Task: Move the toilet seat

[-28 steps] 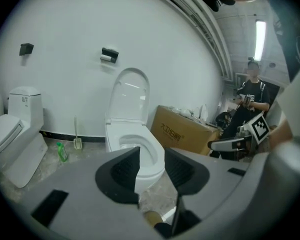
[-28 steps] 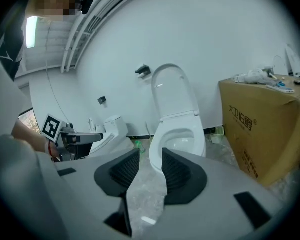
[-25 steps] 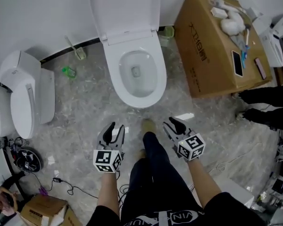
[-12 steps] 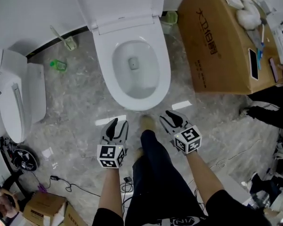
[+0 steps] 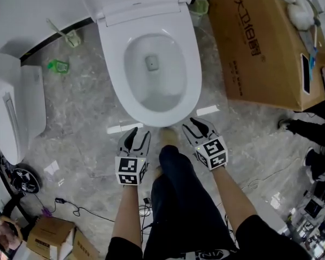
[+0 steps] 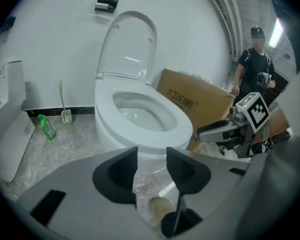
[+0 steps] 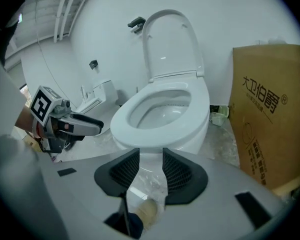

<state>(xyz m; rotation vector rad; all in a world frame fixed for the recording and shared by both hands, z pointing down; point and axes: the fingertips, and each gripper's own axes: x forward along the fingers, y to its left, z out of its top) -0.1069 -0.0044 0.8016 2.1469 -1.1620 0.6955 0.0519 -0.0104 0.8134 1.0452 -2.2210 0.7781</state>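
The white oval plastic toilet seat lies flat on the bowl at 12 o'clock from both grippers, long axis running 12 to 6, front rim nearest. Left gripper has just been opening, wide and empty; right gripper is also wide and empty. Neither looks closer
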